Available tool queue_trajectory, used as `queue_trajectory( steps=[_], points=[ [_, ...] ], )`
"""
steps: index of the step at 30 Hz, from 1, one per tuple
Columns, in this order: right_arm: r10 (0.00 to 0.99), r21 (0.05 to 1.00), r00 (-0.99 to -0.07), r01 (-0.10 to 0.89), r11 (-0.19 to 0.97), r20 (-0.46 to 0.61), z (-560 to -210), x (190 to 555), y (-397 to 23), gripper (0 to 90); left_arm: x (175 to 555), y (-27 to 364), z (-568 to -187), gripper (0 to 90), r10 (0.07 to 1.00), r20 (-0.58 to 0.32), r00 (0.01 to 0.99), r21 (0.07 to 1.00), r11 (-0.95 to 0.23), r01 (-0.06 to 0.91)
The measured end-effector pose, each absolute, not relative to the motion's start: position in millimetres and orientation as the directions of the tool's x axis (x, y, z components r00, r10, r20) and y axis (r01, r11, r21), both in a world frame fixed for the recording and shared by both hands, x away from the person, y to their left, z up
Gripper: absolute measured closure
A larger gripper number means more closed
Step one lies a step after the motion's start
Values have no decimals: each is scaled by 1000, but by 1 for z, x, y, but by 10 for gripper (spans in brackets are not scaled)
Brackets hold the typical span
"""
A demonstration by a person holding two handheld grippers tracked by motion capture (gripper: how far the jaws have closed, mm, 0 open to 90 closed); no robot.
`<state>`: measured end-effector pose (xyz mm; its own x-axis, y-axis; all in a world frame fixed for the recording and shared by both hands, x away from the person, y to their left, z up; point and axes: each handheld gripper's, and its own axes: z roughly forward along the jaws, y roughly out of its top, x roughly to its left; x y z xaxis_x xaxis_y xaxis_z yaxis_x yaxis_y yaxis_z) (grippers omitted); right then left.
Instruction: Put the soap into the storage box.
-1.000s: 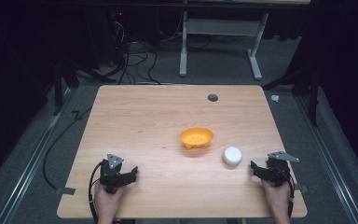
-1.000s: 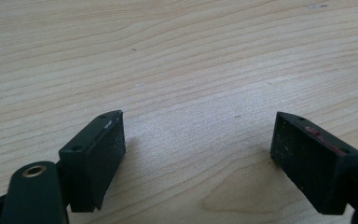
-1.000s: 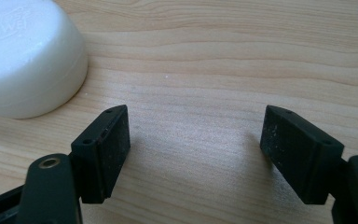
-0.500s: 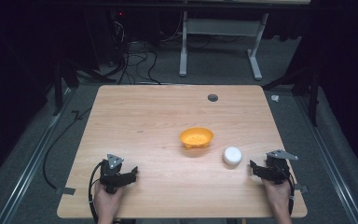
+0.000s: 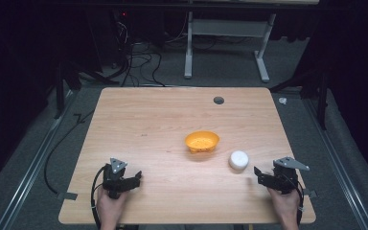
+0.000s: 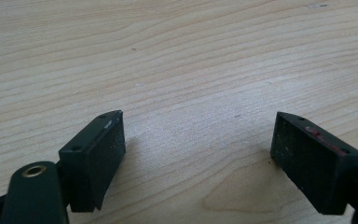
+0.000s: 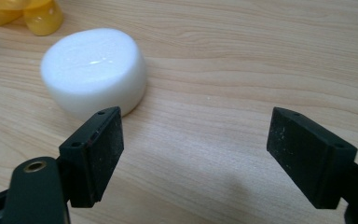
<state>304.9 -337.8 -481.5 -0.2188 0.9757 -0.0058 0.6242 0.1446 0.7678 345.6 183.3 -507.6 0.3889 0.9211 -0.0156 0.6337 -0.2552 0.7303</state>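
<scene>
Against the earlier high view, little differs: both hands sit at the near edge of the table (image 5: 139, 120), and the orange bowl (image 5: 201, 142) and white puck (image 5: 238, 160) lie where they lay. The one change is at the right gripper (image 5: 264, 178), whose jaws have just been opening, with nothing between them.

In the right gripper view those jaws stand spread wide over bare wood. The white puck (image 7: 94, 70) lies beyond the left jaw, at about eleven o'clock from the gap, just beside that jaw's tip but outside the opening; whether it touches the pad cannot be told. The left gripper (image 5: 133, 180) also has its jaws spread wide, bare table between them in the left gripper view.

In the high view the white puck rests on the table at about ten o'clock from the right gripper and near it, and at about four o'clock from the orange bowl, close to it but apart. It is a low round disc lying flat, its broad face up, so it has no long axis across the table and points no particular way; its short axis stands upright. A glossy highlight sits on its top face.

No brand, label or readable writing shows on the puck, the bowl or the grippers.
</scene>
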Motion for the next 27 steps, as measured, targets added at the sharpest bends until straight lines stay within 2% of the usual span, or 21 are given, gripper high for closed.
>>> queue_trajectory(
  steps=[11, 27],
  points=[
    [965, 789, -262, 595, 153, 10, -474, 295, -324, 182, 346, 183, -508, 182, 921, -16, 388, 730, -254, 634],
    [942, 795, -337, 571, 205, -2, -465, 307, -298, 152, 345, 183, -508, 181, 921, -15, 389, 730, -256, 634]
  ],
)
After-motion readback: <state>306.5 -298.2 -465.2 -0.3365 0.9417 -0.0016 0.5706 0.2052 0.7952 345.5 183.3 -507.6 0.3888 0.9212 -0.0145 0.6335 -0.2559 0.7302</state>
